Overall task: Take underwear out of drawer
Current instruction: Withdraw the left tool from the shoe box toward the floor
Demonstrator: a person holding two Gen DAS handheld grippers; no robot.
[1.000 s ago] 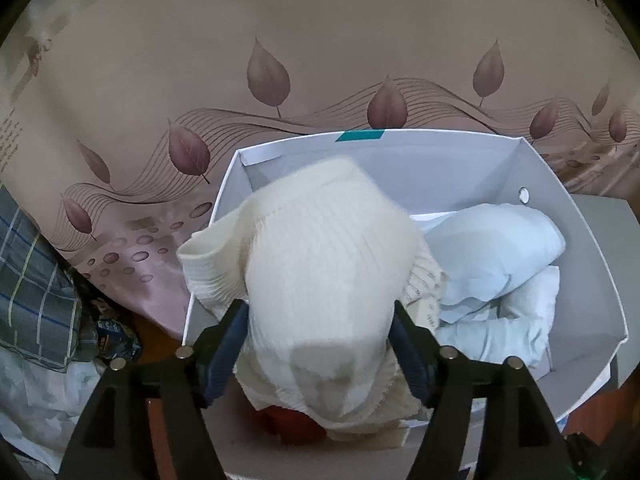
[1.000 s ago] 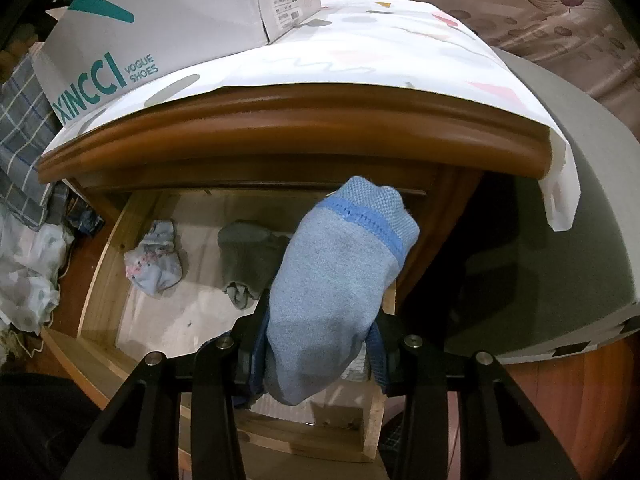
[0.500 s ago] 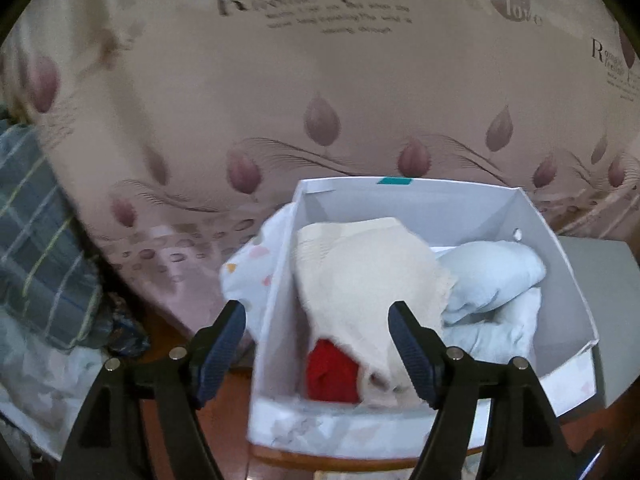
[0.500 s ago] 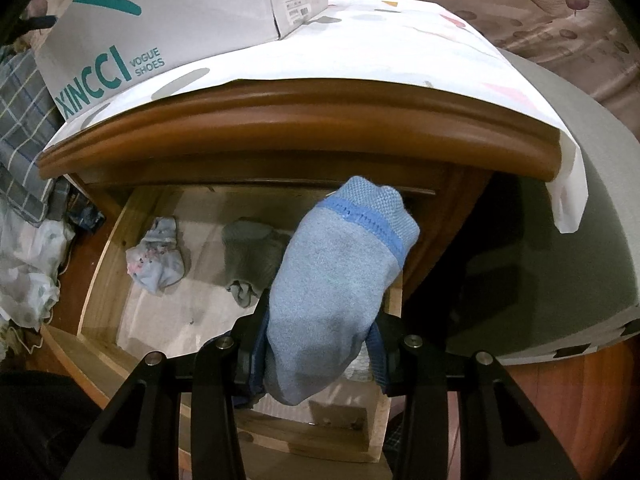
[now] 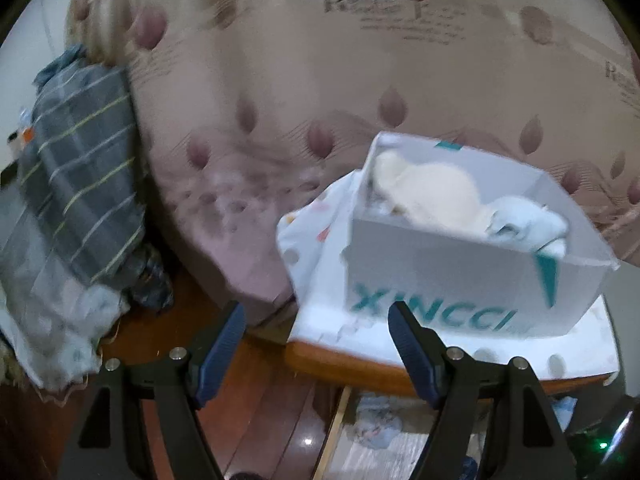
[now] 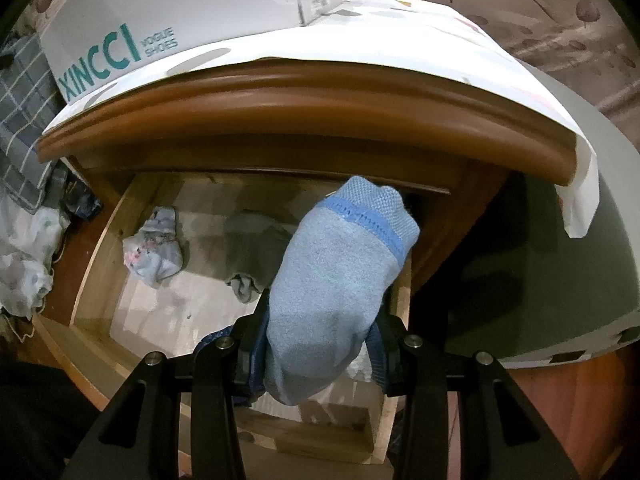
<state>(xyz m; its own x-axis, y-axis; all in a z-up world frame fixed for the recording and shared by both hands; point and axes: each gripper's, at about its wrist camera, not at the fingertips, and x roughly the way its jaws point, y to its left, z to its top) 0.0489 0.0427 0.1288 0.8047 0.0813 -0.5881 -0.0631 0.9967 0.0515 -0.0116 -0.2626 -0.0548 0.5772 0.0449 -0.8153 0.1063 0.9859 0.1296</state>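
Observation:
My right gripper (image 6: 316, 344) is shut on light blue underwear (image 6: 340, 280) and holds it above the open wooden drawer (image 6: 92, 276). In the drawer lie a pale patterned piece (image 6: 154, 248) and a grey piece (image 6: 252, 256). My left gripper (image 5: 316, 344) is open and empty, held left of and below the white XINCCI shoe box (image 5: 452, 280). The box holds a cream knit piece (image 5: 428, 188) and a pale blue piece (image 5: 524, 220). The same box shows in the right wrist view (image 6: 168, 12) on the nightstand top (image 6: 304, 96).
A white dotted cloth (image 5: 316, 240) covers the nightstand under the box. A pink leaf-patterned bedspread (image 5: 320, 80) hangs behind. A grey plaid garment pile (image 5: 76, 168) lies to the left over the wood floor (image 5: 256, 392). A grey surface (image 6: 560, 272) lies right of the nightstand.
My left gripper let go of the cream knit piece into the box, then drew back, down and to the left. My right gripper still holds the blue underwear in nearly the same place.

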